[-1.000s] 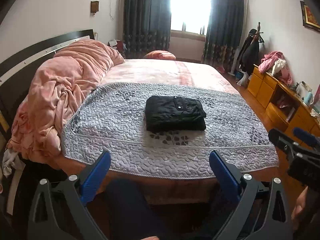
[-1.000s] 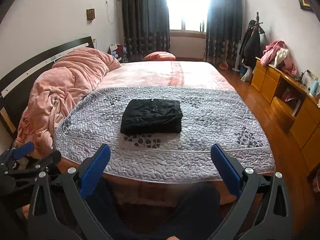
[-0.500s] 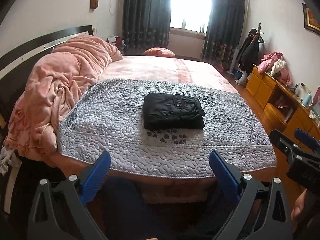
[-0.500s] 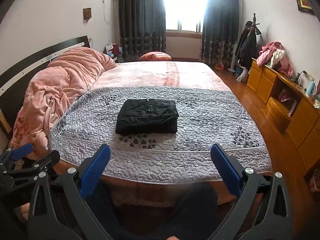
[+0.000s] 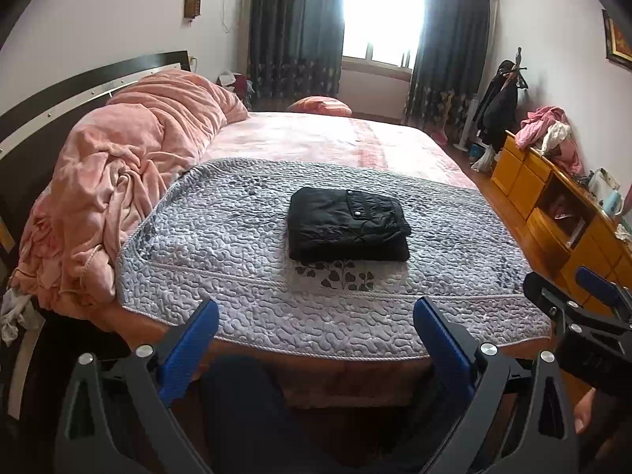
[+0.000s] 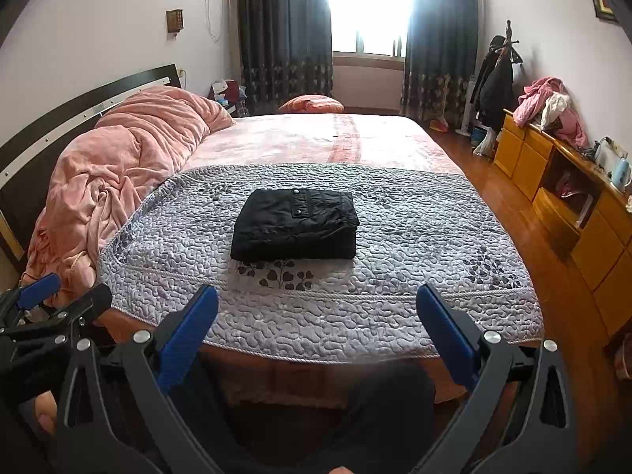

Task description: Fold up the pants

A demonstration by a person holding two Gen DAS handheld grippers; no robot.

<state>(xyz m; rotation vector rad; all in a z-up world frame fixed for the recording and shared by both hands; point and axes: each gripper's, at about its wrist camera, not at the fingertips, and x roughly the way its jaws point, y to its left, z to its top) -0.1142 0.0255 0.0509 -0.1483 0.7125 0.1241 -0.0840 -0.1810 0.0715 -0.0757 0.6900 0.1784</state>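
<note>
The black pants (image 5: pixel 347 225) lie folded into a compact rectangle in the middle of the grey quilted spread (image 5: pixel 221 245) on the bed; they also show in the right wrist view (image 6: pixel 294 225). My left gripper (image 5: pixel 316 328) is open and empty, held back off the bed's near edge. My right gripper (image 6: pixel 316 316) is open and empty too, held back off the near edge. The right gripper shows at the right edge of the left wrist view (image 5: pixel 572 300), and the left gripper at the left edge of the right wrist view (image 6: pixel 55 296).
A crumpled pink duvet (image 5: pixel 126 173) is heaped along the left by the dark headboard (image 5: pixel 79 91). A yellow wooden cabinet (image 5: pixel 561 213) with clothes on top stands at the right on the wood floor. The person's legs (image 6: pixel 387 410) are below the grippers.
Both grippers have drawn slightly back and tilted, so the bed sits a little lower and farther in view. The folded pants have not moved. Both grippers stay open.
</note>
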